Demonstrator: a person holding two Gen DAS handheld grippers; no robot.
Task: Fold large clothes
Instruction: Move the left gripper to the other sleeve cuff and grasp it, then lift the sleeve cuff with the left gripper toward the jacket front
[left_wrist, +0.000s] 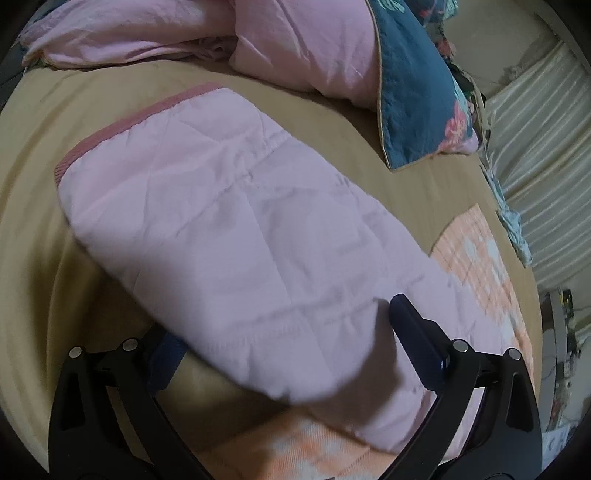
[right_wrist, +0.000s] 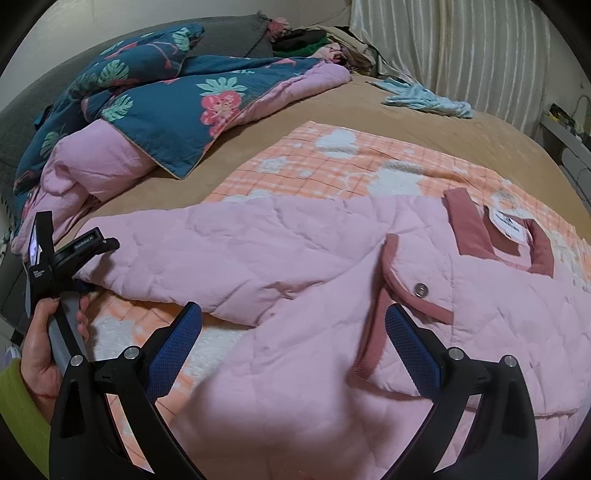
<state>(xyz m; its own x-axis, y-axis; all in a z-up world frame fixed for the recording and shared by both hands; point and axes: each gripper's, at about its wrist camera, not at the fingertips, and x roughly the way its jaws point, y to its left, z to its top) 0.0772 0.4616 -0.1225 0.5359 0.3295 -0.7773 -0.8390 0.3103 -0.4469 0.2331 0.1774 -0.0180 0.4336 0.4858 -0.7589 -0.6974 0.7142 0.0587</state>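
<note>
Right gripper (right_wrist: 293, 332), jaws spread, above the pink quilted jacket (right_wrist: 332, 266); darker pink trim edges its collar and snap-buttoned front. The jacket lies on an orange checked blanket (right_wrist: 332, 166) on the tan bed (right_wrist: 369, 107). Left gripper (left_wrist: 284, 325), jaws spread, straddles the sleeve (left_wrist: 221, 206), whose ribbed cuff (left_wrist: 129, 122) points toward the rumpled floral quilt (right_wrist: 166, 107).

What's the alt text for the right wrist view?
A pink quilted jacket with dusty-rose trim and a snap button lies spread on an orange plaid blanket on a tan bed, one sleeve stretched left. The right gripper hovers over it with jaws open, while the left gripper, held in a hand, sits at the sleeve's end.
</note>
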